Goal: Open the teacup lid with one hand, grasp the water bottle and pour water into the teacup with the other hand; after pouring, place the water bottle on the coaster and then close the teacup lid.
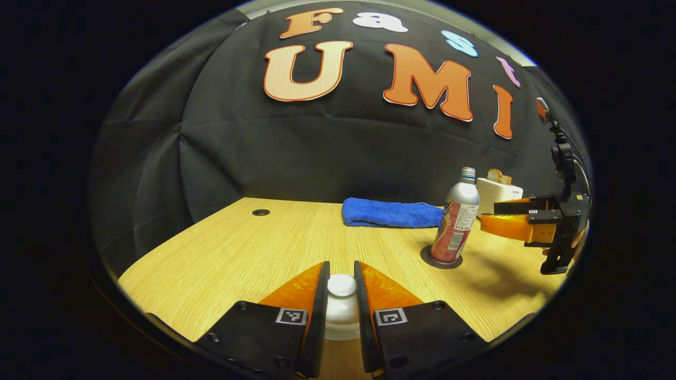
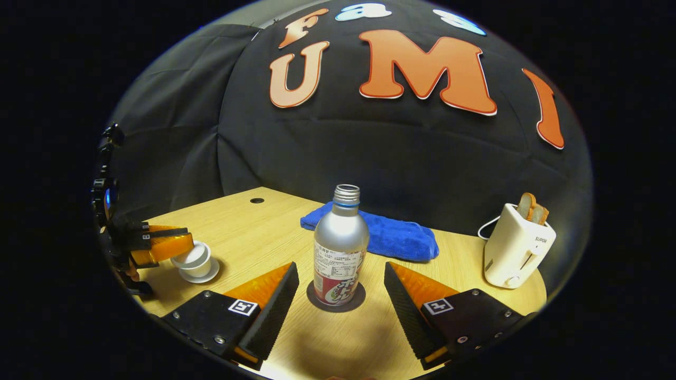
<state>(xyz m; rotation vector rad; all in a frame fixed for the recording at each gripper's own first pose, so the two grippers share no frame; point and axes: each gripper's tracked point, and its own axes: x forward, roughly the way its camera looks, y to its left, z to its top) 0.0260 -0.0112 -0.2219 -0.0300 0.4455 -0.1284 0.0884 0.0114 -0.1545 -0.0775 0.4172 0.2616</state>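
Two fingers of the left gripper (image 1: 341,287) are pressed against the white knob of the teacup lid (image 1: 341,303), seated on the white teacup (image 2: 194,260). A silver water bottle (image 2: 340,247), uncapped and red-labelled, is stood upright on the dark round coaster (image 2: 317,305), between the parted jaws of the right gripper (image 2: 340,295), untouched. A blue towel (image 2: 391,236) and white toaster (image 2: 515,247) are set farther back on the pale wooden table (image 1: 232,248).

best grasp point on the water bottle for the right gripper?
Take the water bottle around its straight mid-body, below the tapering shoulder. It stands upright on the coaster; the right gripper, open, already faces it, so come straight in level.
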